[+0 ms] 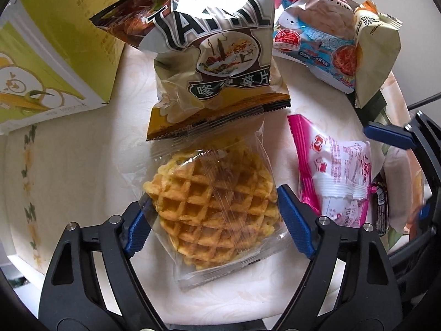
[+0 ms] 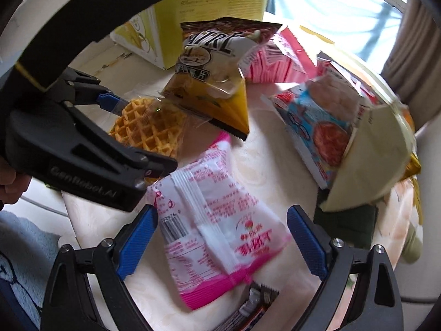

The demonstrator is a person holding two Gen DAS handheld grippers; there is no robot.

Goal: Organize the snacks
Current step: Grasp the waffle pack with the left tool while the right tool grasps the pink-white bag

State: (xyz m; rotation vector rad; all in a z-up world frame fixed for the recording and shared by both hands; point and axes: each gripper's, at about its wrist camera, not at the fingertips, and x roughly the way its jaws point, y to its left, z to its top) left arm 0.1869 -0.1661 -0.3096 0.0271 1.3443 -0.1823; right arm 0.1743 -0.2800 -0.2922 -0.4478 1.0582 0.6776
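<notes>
A waffle in clear wrap (image 1: 215,201) lies on the pale table between the open jaws of my left gripper (image 1: 217,220); the blue pads stand at its two sides, and I cannot tell if they touch the wrapper. The waffle also shows in the right wrist view (image 2: 148,127) under the left gripper (image 2: 110,104). A pink-and-white snack packet (image 2: 217,229) lies between the open jaws of my right gripper (image 2: 223,242), and shows in the left wrist view (image 1: 339,176). A brown-and-yellow chip bag (image 1: 217,55) (image 2: 215,77) leans just beyond the waffle.
A green-and-white carton (image 1: 52,63) (image 2: 165,35) stands at the back left. A blue shrimp-flake bag (image 1: 314,38) (image 2: 314,127) and a cream packet (image 1: 374,52) (image 2: 377,160) sit at the right. A dark wrapped bar (image 2: 248,311) lies near the right gripper. The table edge (image 1: 16,220) runs along the left.
</notes>
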